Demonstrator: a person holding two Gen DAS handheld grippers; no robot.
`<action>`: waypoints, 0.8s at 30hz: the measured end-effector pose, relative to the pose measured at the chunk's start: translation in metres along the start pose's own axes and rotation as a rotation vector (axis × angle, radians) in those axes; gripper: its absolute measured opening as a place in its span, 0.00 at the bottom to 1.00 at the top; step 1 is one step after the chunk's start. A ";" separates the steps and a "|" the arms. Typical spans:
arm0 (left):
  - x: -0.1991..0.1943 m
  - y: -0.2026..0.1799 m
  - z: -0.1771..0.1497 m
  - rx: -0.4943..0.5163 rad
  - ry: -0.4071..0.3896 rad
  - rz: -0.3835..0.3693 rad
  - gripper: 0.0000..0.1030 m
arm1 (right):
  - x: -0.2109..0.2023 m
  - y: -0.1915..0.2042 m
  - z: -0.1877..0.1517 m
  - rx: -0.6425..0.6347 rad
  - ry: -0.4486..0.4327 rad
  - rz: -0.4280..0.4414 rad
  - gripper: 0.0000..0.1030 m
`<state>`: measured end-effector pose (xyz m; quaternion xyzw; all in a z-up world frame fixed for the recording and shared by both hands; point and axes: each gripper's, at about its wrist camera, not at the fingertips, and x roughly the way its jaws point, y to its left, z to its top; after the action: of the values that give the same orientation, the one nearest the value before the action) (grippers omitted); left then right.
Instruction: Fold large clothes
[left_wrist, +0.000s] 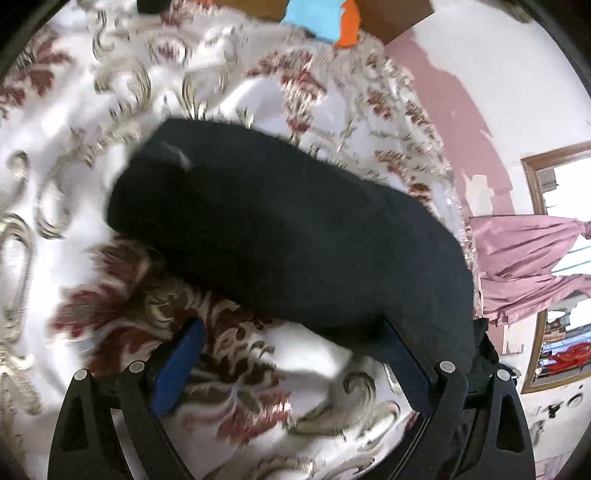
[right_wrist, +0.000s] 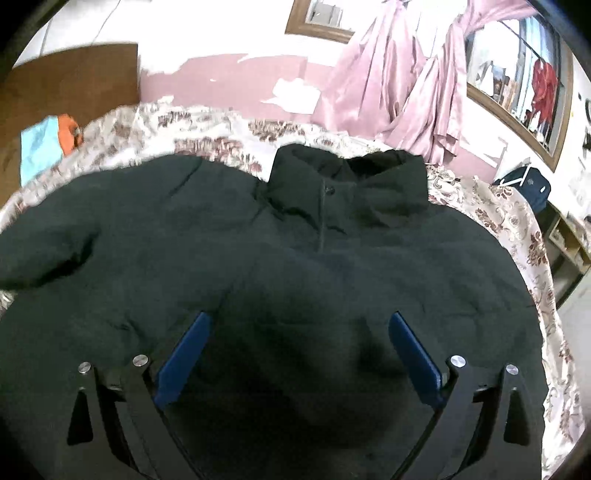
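Black padded jacket (right_wrist: 295, 258) with a stand-up collar lies spread front-up on the floral white bedspread (left_wrist: 74, 147), one sleeve (left_wrist: 258, 229) stretched sideways. Both the left gripper (left_wrist: 291, 354) and right gripper (right_wrist: 299, 354) have blue fingers (right_wrist: 181, 362) wide apart, holding nothing.

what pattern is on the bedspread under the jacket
White bedspread with dark red leaf motifs and beige-gold scrolls, clearest in the left wrist view.

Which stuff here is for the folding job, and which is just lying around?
For the job:
- black jacket, spread out on the bed
- left gripper, open
- right gripper, open
- flowery bedspread underneath

Just lying about:
- blue and orange cloth near the bed's edge
- pink curtains
- window
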<state>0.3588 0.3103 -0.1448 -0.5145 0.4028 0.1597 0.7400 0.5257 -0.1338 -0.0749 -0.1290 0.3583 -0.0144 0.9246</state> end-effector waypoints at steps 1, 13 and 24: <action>0.008 0.000 0.000 -0.021 0.011 0.003 0.92 | 0.008 0.006 -0.003 -0.025 0.035 -0.001 0.93; 0.006 0.018 0.014 -0.209 -0.168 -0.077 0.90 | 0.034 0.029 -0.017 -0.115 0.132 -0.039 0.98; -0.028 -0.018 0.034 -0.064 -0.319 -0.094 0.10 | 0.033 0.028 -0.019 -0.120 0.108 -0.049 0.98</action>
<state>0.3680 0.3385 -0.1076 -0.5243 0.2505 0.2175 0.7843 0.5354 -0.1149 -0.1169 -0.1919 0.4044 -0.0225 0.8939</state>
